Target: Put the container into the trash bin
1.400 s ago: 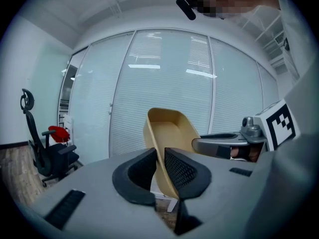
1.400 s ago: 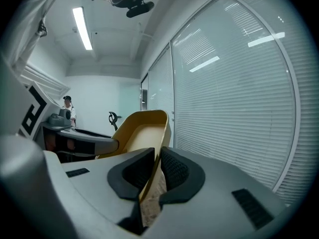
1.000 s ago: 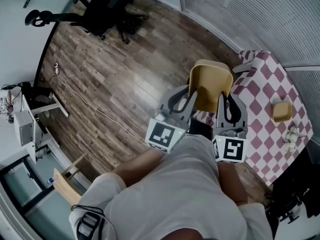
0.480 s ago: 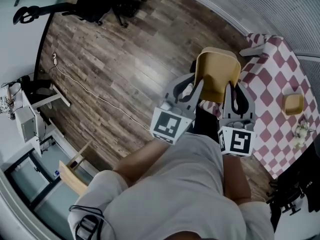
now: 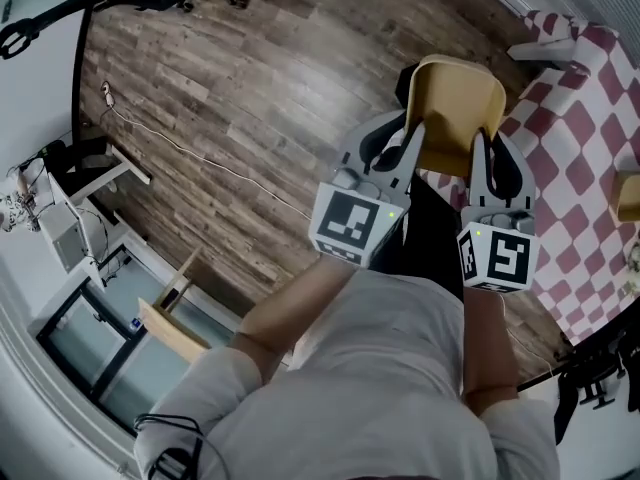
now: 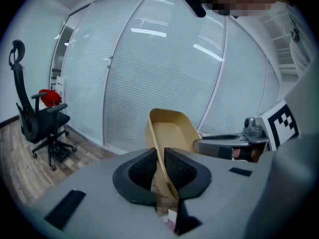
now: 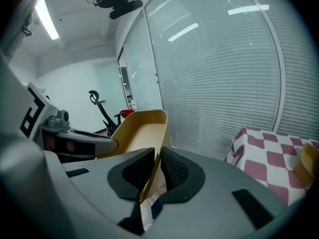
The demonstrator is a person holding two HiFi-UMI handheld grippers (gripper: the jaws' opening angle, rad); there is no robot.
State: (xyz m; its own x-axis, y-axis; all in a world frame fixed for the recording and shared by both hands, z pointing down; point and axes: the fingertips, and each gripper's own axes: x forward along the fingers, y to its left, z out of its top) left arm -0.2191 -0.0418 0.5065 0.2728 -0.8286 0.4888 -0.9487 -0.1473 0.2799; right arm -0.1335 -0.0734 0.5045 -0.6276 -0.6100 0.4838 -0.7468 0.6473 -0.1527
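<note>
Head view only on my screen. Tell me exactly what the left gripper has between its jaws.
Observer: The left gripper straddles the container at its left side wall. The jaws are closing, and both press that thin wall.
Operator: Now give me the right side.
Observer: The right gripper is clamped on the opposite side wall, with its jaws tight against both faces.

A dark thing (image 5: 433, 226) below the container (image 5: 458, 108) is mostly hidden by the person's shirt (image 5: 390, 368); what it is I cannot tell. The right edge cuts the checked table (image 5: 578, 163) and a yellow thing (image 5: 628, 196) on it.
</note>
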